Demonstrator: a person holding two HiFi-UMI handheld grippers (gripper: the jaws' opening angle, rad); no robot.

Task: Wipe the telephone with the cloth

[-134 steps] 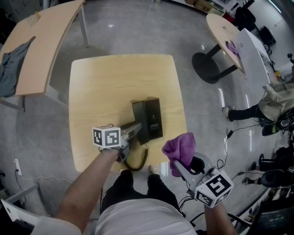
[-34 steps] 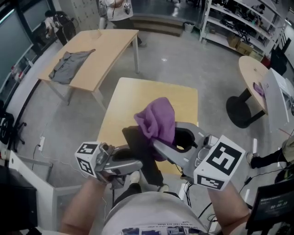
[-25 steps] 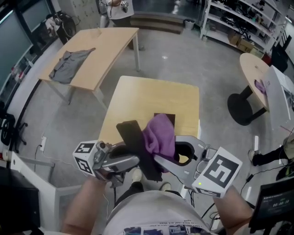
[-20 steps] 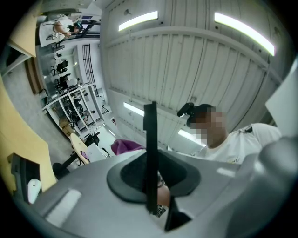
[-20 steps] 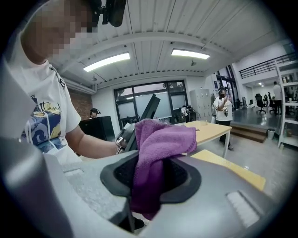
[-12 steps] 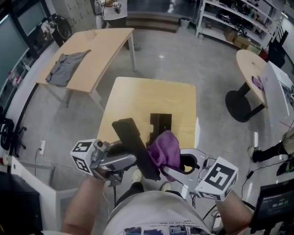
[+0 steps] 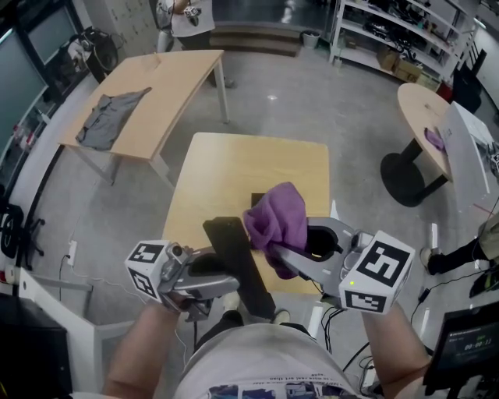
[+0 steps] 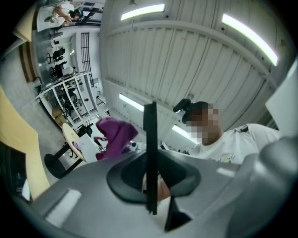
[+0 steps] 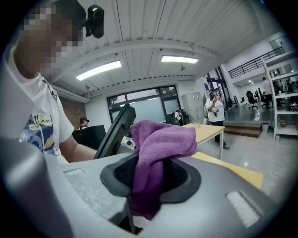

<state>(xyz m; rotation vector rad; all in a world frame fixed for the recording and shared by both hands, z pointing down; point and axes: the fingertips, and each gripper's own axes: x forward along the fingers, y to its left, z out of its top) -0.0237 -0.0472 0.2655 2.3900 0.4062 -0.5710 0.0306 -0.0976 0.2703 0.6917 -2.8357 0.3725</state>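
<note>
My left gripper (image 7: 228,284) is shut on the black handset (image 7: 237,263) and holds it up off the table, tilted toward me. In the left gripper view the handset (image 8: 150,153) shows edge-on, pinched between the jaws of the left gripper (image 8: 152,188). My right gripper (image 7: 274,254) is shut on the purple cloth (image 7: 279,224), which rests against the handset's right side. The right gripper view has the cloth (image 9: 156,153) bunched in the right gripper (image 9: 148,186), with the handset (image 9: 115,133) beside it. Of the telephone base (image 7: 255,199) only a corner shows behind the cloth on the wooden table (image 7: 234,164).
A longer wooden table (image 7: 160,82) at the back left carries a grey garment (image 7: 105,125). On the right stand a round table (image 7: 421,105) and a white board (image 7: 468,156). Shelves line the back wall, where a person (image 7: 187,14) stands. Grey floor surrounds the table.
The handset, earlier lying on the base on the table, is now lifted in my left gripper. Over the last second the cloth slid down along the handset, then back up.
</note>
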